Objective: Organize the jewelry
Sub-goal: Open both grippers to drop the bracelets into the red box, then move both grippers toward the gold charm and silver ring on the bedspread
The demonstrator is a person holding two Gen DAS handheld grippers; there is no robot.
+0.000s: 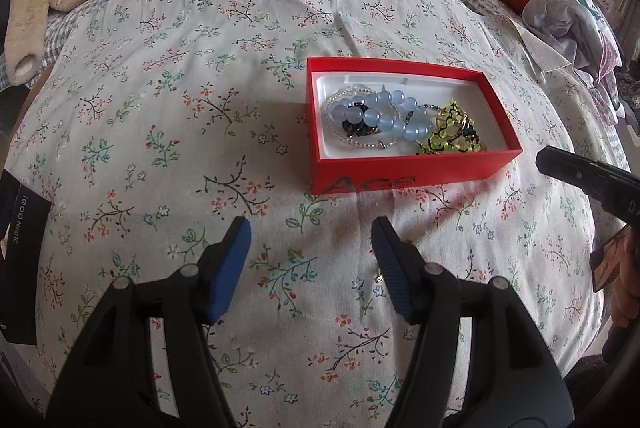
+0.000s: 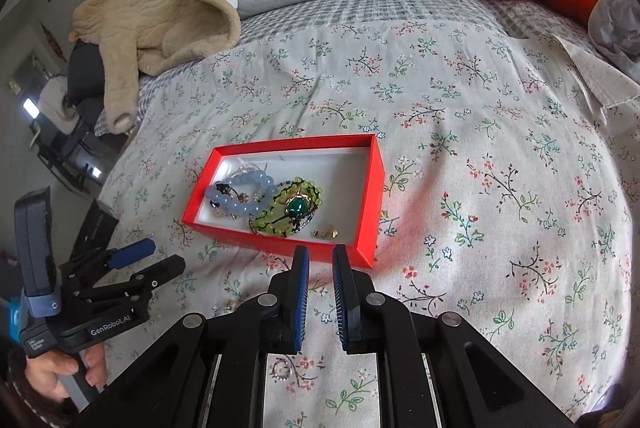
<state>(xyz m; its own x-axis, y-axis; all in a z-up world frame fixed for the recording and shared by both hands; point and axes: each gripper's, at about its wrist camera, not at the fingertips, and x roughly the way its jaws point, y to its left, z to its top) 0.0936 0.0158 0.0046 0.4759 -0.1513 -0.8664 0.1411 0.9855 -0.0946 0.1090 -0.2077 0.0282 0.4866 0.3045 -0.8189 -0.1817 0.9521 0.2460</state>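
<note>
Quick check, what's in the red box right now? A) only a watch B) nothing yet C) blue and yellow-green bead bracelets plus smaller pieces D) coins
C: the red box holds a blue bead bracelet, a yellow-green beaded piece and small gold bits.

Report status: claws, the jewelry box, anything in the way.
Left claw open, empty, short of the red box. Right claw narrowly open, empty, at the box's near edge. Blue bead bracelet and yellow-green bracelet inside. Nothing blocking.
</note>
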